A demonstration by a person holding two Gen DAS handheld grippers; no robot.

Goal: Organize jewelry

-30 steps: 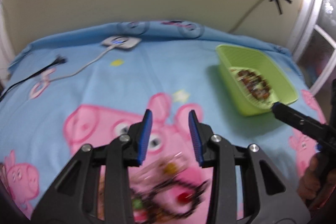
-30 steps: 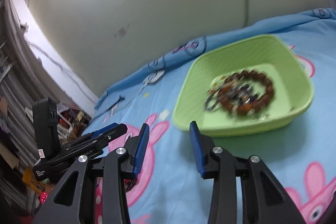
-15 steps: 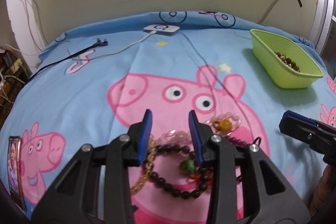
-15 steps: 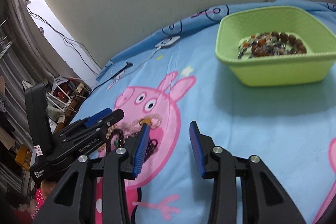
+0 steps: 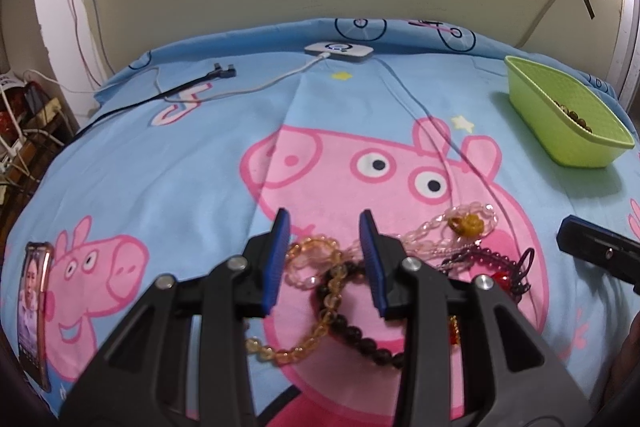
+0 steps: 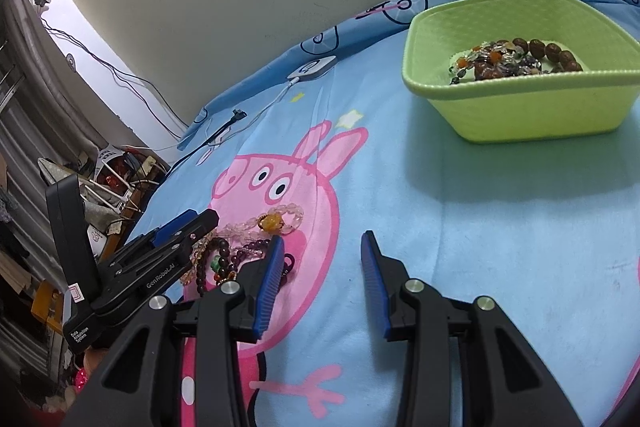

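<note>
- Bracelets lie in a loose tangle (image 5: 360, 279) on the bed sheet (image 5: 160, 167), over the printed pink pig, well apart from the green basket (image 5: 560, 123); that basket sits near the far right edge of the bed and already holds several beaded pieces (image 6: 516, 61).
- Left claw (image 5: 324, 255) stands released just over the tangle, nothing pinched; amber beads (image 5: 312, 259) show in the gap between its blue pads, and a dark round-bead bracelet (image 5: 360, 331) curls below them.
- Right claw (image 6: 322, 283) is likewise unclenched and empty, hovering above bare sheet just beside the pile; its left pad sits near a purple strand (image 6: 256, 249).
- Handling, as a judgement: each strand is light, limp and probably strung on elastic, so it should drape and swing once lifted; the glassy beads look slick and may roll out of a shallow pinch.
- Where to take hold: across the cord between two beads, or squarely on one large bead, at a loop that lies free of its neighbours; the pale pink strand with the yellow charm (image 5: 466, 223) sits at the pile's far edge and looks the easiest to isolate.
- Strands overlap, so lifting one may drag another along; whether any are actually knotted together I cannot tell from these views.
</note>
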